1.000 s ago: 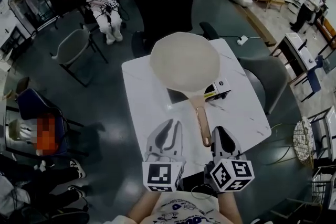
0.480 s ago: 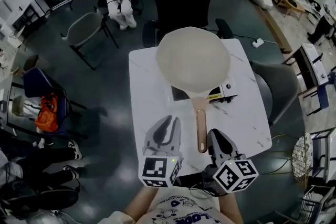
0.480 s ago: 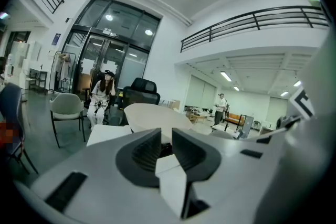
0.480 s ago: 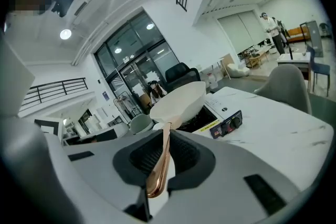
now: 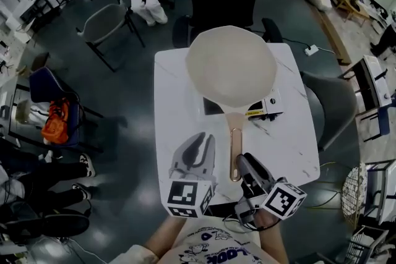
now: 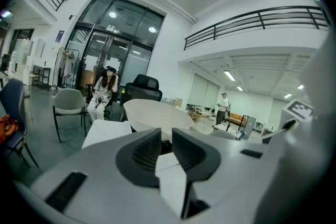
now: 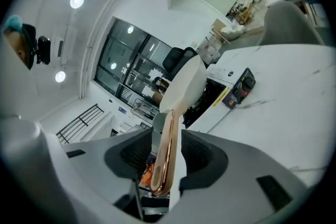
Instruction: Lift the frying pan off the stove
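On the white marble-patterned counter (image 5: pixel 176 89), the cream round frying pan (image 5: pixel 230 65) sits on the small black portable stove (image 5: pixel 213 109). Its copper-coloured handle (image 5: pixel 235 148) points back toward the person. By my reading the lift has not begun: the pan looks fully seated on the stove, and only the approach is made.

The right gripper (image 5: pixel 245 162) is lined up on the handle's end. The right gripper view shows the handle running between the jaws, which have just been opening and stand spread with a gap on each side, so no grip is taken. The left gripper (image 5: pixel 198 140) hovers over the counter just beside the handle, its jaws pressed together on nothing.

Nearly all of the task is left, as I judge it: close the right jaws on the handle, then raise the pan clear of the stove. A wide pan held by its handle's end will likely want to tip down.
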